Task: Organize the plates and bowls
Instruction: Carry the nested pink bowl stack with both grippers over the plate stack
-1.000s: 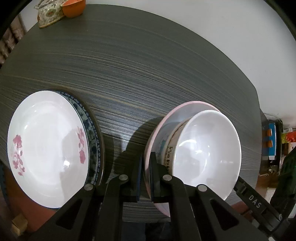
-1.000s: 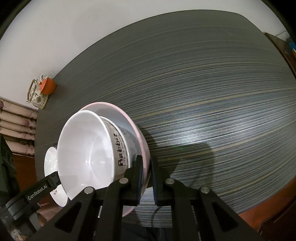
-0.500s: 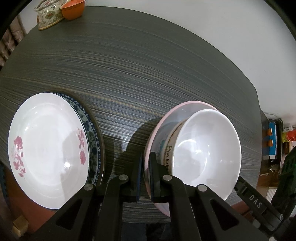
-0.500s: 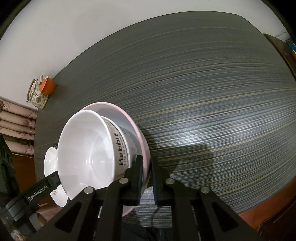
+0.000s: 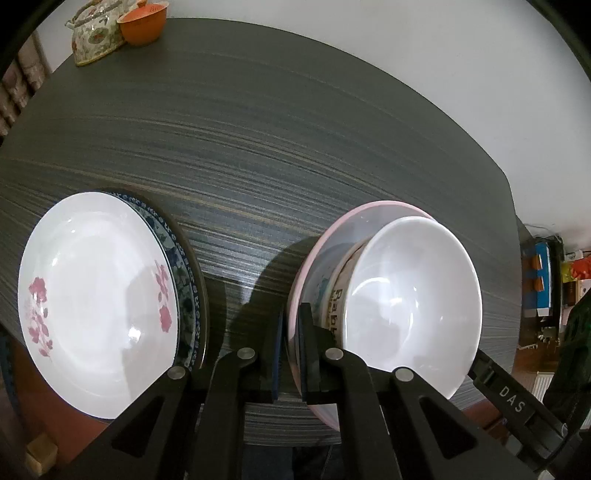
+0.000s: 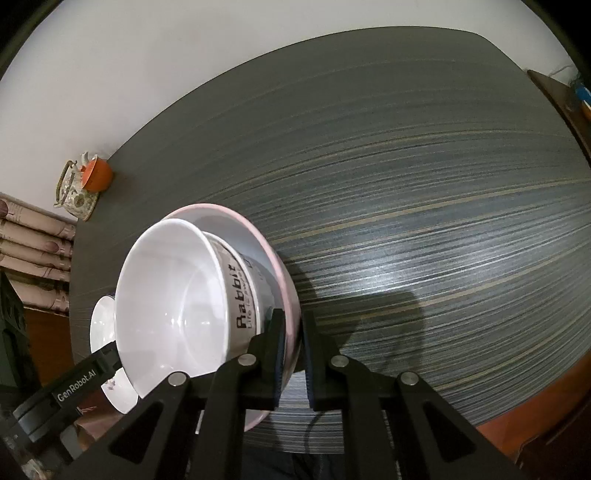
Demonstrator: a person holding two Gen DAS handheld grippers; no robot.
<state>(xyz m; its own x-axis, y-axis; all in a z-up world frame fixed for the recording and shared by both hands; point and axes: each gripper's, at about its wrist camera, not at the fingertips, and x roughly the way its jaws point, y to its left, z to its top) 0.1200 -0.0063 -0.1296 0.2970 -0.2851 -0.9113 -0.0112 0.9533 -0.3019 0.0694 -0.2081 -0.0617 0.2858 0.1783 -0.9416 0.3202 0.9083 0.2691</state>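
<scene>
Clamped from 2 opposite sides on the rim of the pink bowl (image 5: pixel 373 208): the left gripper (image 5: pixel 291 343) pinching the rim's near left edge between dark pads, the right gripper (image 6: pixel 293 343) pinching the rim's near right edge the same way, each pair of jaws nearly together with only the thin rim between. Nested inside, a white bowl (image 5: pixel 410 295) printed with the word "Rabbit" on its outer wall, sitting tilted so its mouth faces toward the left gripper's side in the right wrist view. Seen over the near part of the dark striped table (image 5: pixel 295 129), casting a shadow on the wood; whether lifted clear or touching the surface, cannot tell. To the left in the left wrist view, a white plate (image 5: pixel 96 295) with red flower prints, stacked on top of a blue patterned plate (image 5: pixel 186 266) whose border shows along the right edge only; both near the table's front edge and apart from the bowls. At the far corner of the table, a flowered teapot (image 5: pixel 94 35) with a small orange cup (image 5: pixel 142 24) just beside it, well away from everything else. At the lower right of the left wrist view, part of the other tool's black body marked "DAS".
</scene>
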